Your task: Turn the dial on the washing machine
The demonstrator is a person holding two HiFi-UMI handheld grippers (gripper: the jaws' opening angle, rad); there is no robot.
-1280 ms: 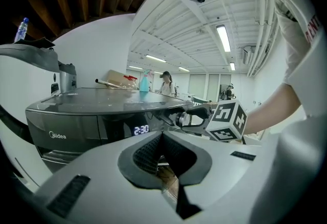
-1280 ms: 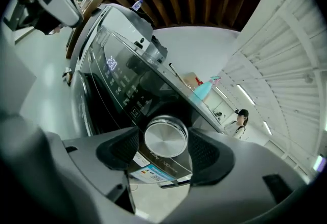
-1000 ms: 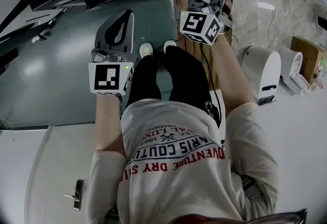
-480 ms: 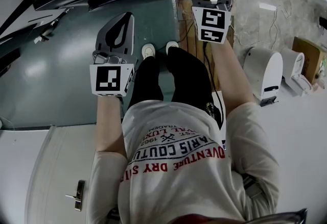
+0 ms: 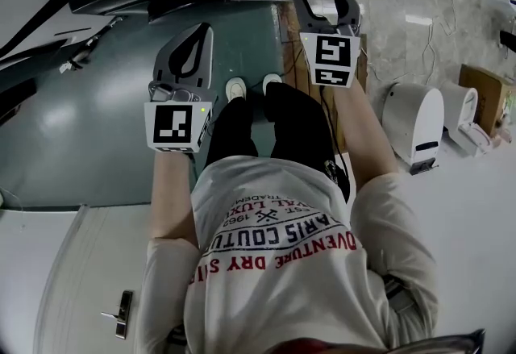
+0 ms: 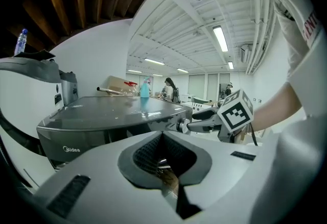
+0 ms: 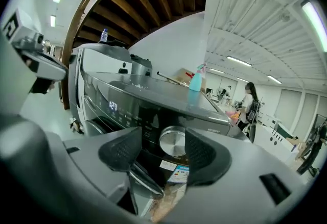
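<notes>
The silver dial [image 7: 173,142] is sitting on the front panel of the washing machine [image 7: 127,96], just right of its lit display [image 7: 113,107]. It is showing framed between the spread jaws of the right gripper [image 7: 163,140], whose pads [image 7: 120,152] are apparently not pressing it. To turn it well, the jaws likely need centring on the rim and closing until both pads bite, then rolling about the dial's own axis, while the left gripper [image 6: 162,139] is idling clenched on nothing.
</notes>
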